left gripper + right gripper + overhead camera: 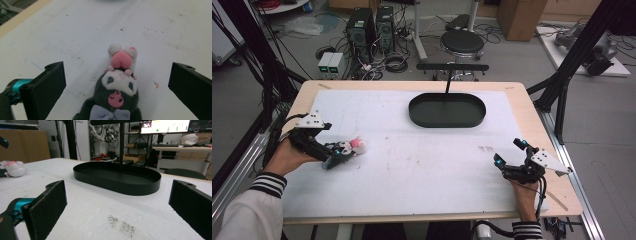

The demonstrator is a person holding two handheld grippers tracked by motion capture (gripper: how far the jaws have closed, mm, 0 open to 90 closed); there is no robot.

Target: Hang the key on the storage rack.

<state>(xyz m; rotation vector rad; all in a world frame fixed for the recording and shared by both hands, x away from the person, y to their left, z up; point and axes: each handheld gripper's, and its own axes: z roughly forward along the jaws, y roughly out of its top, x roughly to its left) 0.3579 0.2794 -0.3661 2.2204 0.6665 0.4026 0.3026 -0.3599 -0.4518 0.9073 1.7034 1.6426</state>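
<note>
So the left gripper (343,152) sits at about 9 o'clock on the white foam-covered table (412,165), jaws spread wide with the little dark grey plush toy with a white face, pink ears and a lilac bow (117,87) lying between them, not pinched at all. The right gripper (507,159) is over at 4 o'clock, jaws wide apart too and holding nothing, aimed at the black oval metal tray (117,178) up at 12 o'clock. No readable writing on anything; the plush only has a round pink badge with a tiny face on it.
</note>
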